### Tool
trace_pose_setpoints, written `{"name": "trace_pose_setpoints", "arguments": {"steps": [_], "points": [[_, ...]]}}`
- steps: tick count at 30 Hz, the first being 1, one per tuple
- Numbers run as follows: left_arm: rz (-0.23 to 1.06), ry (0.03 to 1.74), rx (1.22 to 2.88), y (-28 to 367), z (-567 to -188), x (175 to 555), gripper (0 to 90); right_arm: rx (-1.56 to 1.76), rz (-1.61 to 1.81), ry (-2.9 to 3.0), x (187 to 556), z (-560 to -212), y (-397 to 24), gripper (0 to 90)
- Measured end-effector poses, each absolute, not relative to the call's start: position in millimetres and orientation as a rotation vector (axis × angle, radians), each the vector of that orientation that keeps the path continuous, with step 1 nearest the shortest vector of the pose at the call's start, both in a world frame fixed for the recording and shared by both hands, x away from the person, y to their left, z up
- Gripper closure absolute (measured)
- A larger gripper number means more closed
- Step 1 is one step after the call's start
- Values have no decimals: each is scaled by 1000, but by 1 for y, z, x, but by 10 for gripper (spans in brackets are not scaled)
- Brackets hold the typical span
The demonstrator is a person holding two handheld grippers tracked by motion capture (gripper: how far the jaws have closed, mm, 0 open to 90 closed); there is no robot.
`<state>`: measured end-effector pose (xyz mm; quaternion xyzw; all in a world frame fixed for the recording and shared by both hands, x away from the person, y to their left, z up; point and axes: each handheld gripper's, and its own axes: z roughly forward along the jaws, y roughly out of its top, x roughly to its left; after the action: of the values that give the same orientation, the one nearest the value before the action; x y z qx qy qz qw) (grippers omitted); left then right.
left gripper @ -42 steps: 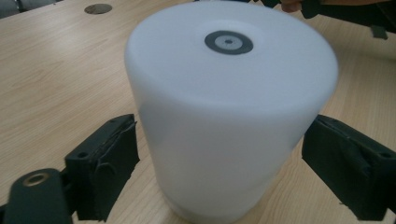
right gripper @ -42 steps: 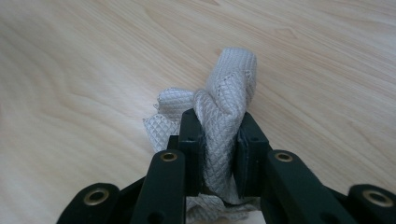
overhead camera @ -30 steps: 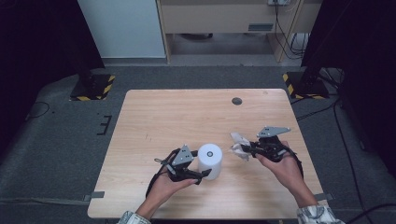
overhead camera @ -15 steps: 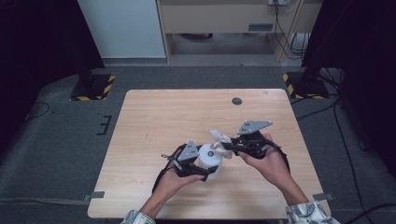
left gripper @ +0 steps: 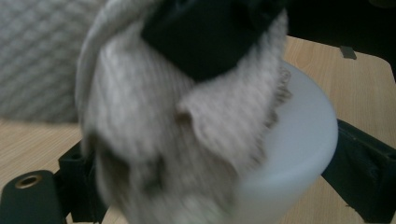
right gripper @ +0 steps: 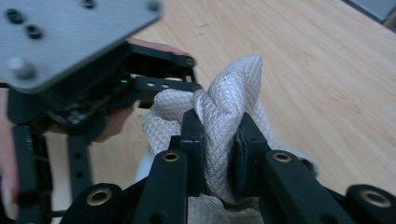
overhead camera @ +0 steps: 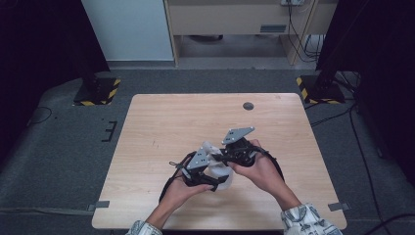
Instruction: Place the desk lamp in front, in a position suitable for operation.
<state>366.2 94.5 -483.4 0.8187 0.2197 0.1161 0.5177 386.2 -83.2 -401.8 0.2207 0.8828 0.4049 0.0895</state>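
A white cylinder (overhead camera: 225, 182) stands near the front of the wooden table (overhead camera: 195, 117). My left gripper (overhead camera: 214, 175) has it between its jaws, which have just been opening and stand wide. In the left gripper view the right jaw lies against the cylinder (left gripper: 299, 154), and cloth hides the left jaw. My right gripper (overhead camera: 216, 156) is shut on a bunched white quilted cloth (overhead camera: 207, 146) and holds it over the cylinder's top. The right gripper view has the cloth (right gripper: 229, 93) pinched between the two pads, with the left gripper's grey plate (right gripper: 70, 37) close by.
A small dark round disc (overhead camera: 248, 105) lies on the table near its far edge. Both forearms come in from the near edge. Black cables loop from the grippers onto the wood. Striped stand bases (overhead camera: 98, 90) sit on the floor beyond the far corners.
My right gripper has carried the cloth leftward from the table's right side to the cylinder. The left gripper has closed in around the cylinder.
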Motion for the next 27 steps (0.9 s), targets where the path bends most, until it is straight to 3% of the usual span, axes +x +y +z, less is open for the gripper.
{"name": "trace_pose_setpoints", "arguments": {"steps": [14, 19, 27], "points": [[265, 524, 1963, 93, -484, 365, 76, 589, 1183, 2683, 357, -398, -108, 772], [274, 528, 1970, 94, -483, 365, 77, 665, 1165, 2656, 365, -399, -131, 773], [255, 509, 1976, 93, -483, 363, 78, 721, 1114, 2644, 385, -400, -130, 773]]}}
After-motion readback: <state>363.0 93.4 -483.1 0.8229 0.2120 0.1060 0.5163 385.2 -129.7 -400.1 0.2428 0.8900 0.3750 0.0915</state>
